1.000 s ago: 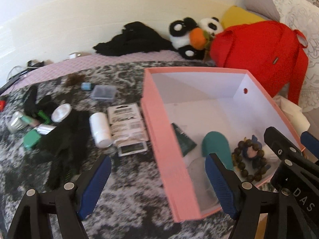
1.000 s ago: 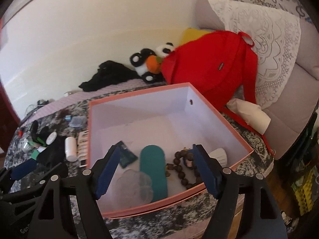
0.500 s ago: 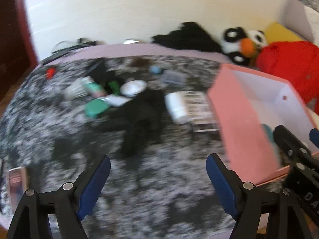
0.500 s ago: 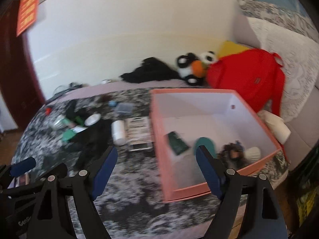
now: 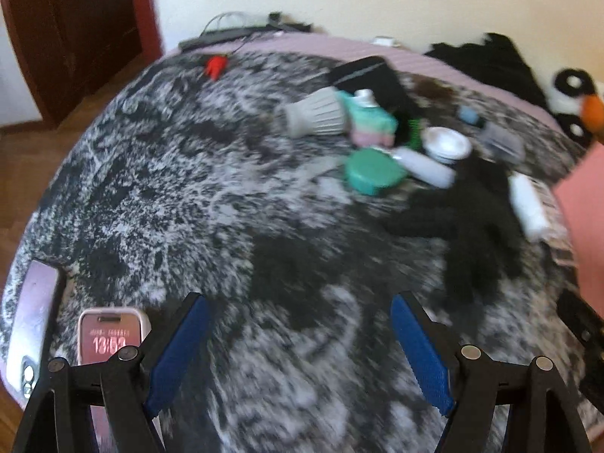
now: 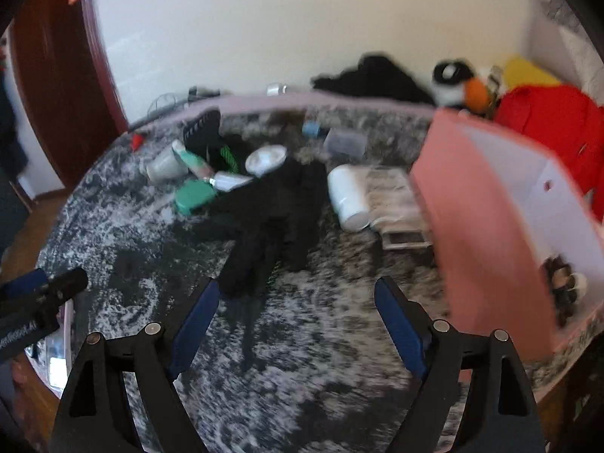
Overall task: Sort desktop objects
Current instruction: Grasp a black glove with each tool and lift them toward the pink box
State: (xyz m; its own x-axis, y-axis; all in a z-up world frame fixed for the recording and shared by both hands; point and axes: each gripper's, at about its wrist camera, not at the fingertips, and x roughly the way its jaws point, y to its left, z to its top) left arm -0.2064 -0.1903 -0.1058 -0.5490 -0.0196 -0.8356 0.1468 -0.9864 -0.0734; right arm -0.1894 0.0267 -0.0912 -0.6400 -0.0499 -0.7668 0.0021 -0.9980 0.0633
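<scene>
Both tools swung off pink box (image 6: 490, 226) (now rightward).

Cut off: pink open cardboard box (image 5: 589, 204), right of black knitted gloves (image 5: 475, 226).
Blurred: bead bracelet (image 6: 558, 268) inside box.

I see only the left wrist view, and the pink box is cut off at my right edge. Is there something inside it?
Observer: Yes. The right wrist view shows the pink box open, with dark beads in its near corner.
Operator: What is behind the box?
Observer: A red backpack lies just behind it.
Operator: Does the right gripper hold anything?
Observer: No. The right gripper is open, with only blanket between its fingers.
</scene>
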